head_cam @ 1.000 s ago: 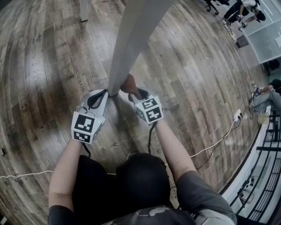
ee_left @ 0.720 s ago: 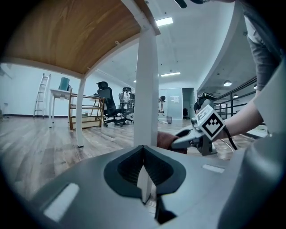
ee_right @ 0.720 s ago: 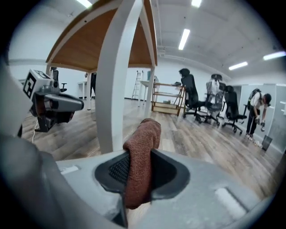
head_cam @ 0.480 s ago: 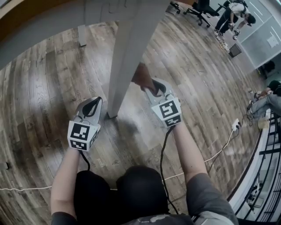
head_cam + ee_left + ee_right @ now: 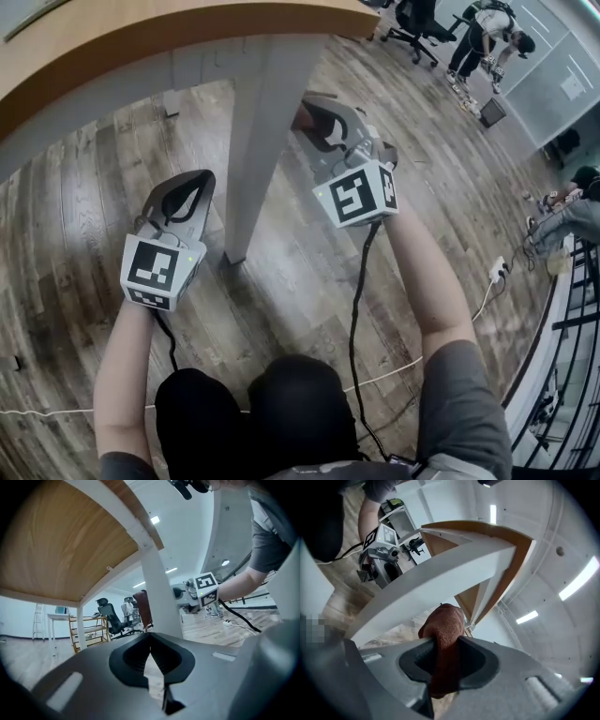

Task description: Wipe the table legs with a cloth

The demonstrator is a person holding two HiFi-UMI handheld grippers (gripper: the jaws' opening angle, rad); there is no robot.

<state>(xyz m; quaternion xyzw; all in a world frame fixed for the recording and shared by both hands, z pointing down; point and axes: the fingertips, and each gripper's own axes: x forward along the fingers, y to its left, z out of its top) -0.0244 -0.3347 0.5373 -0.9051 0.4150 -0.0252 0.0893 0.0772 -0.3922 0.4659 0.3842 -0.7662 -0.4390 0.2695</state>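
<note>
Right gripper [image 5: 443, 644] jaws clamped on brown cloth [image 5: 444, 623]; cloth against right side of white table leg [image 5: 251, 150], high up near tabletop [image 5: 141, 37]; left gripper [image 5: 151, 641] jaws together, empty, lower, near leg's left side, not touching

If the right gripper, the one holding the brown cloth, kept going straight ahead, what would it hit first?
The white table leg. The cloth sticks out ahead of the right gripper and already looks to be touching the leg, or nearly, so the cloth would meet it first.
</note>
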